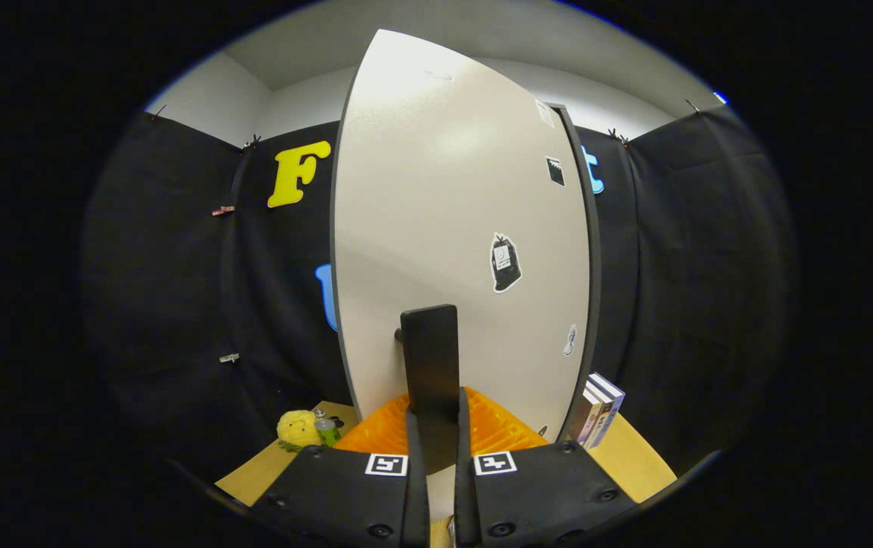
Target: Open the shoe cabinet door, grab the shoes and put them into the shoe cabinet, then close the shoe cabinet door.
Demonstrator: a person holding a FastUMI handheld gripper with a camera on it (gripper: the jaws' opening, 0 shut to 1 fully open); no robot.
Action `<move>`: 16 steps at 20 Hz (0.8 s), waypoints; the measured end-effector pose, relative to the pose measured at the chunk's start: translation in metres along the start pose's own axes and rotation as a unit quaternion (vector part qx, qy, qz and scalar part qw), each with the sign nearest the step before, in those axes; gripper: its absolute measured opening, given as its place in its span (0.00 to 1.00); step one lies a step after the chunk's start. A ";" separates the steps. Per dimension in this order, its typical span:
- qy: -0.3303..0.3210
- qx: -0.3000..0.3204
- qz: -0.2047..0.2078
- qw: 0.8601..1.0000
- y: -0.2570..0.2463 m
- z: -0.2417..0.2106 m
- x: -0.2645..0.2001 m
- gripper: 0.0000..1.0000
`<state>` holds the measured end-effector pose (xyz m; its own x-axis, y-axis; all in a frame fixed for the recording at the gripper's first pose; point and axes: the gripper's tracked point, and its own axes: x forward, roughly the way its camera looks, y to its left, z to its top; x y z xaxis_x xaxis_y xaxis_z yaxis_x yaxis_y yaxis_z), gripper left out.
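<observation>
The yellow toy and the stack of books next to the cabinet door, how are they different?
The yellow toy is round and bumpy; the books are flat and boxy. The toy sits on the table left of the white cabinet door, while the books stand leaning on its right. Both rest on the wooden table. The hand-held gripper is shut on the door's dark handle between them.

Light falls from above, bright and even. The pale cabinet door (459,228) carries a soft glare patch near its top and dims gently toward its lower left. The black cloth wall (177,289) soaks up light and shows little detail. Fisheye distortion bows the door's straight edges into curves. Focus is sharp mid-view; the tool (436,415), clamped on the door's dark handle (430,358), looks slightly soft.
</observation>
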<state>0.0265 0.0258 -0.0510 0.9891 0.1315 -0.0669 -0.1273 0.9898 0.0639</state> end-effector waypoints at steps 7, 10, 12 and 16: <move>-0.003 0.011 -0.018 1.000 -0.058 0.001 -0.044 0.16; 0.005 0.009 -0.021 1.000 -0.084 0.003 -0.052 0.16; 0.006 -0.011 -0.028 1.000 -0.099 0.003 -0.058 0.16; 0.002 -0.025 -0.055 0.998 -0.130 0.004 -0.069 0.15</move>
<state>-0.0247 -0.1125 -0.0509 0.9970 0.0229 -0.0746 -0.0226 0.9997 0.0058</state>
